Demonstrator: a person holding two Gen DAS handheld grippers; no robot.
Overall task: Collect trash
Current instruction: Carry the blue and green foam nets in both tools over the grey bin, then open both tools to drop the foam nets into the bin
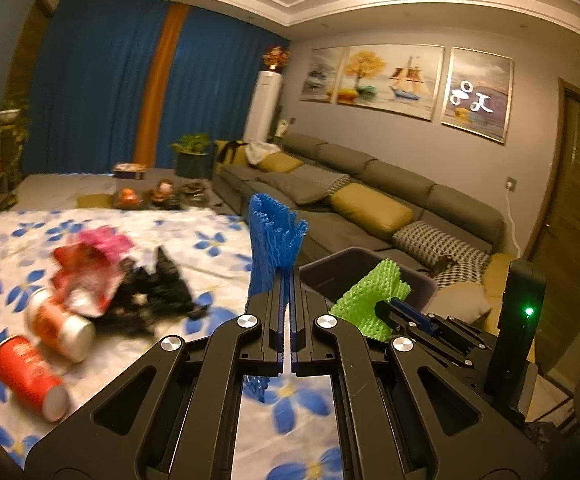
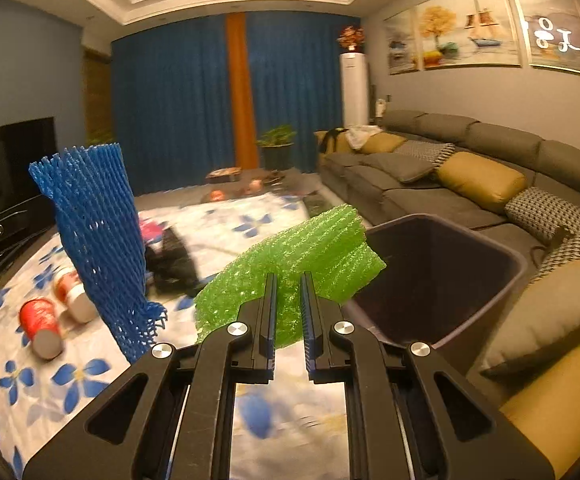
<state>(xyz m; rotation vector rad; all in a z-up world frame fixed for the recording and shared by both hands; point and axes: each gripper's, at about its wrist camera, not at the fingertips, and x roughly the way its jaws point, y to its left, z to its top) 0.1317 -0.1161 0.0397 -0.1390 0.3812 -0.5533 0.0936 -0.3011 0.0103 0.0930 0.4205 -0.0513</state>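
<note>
The left hand-held gripper [image 1: 288, 280] pinched a blue foam net [image 1: 270, 240]; the right hand-held gripper [image 2: 288, 284] clamped a green foam net [image 2: 290, 256] near the dark bin [image 2: 441, 276].

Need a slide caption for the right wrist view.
Right hand-held gripper grips green foam net beside dark bin; blue foam net at left.

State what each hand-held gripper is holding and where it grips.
Left hand-held gripper: blue foam net, pinched near its lower end. Right hand-held gripper: green foam net, clamped at its near edge.
</note>
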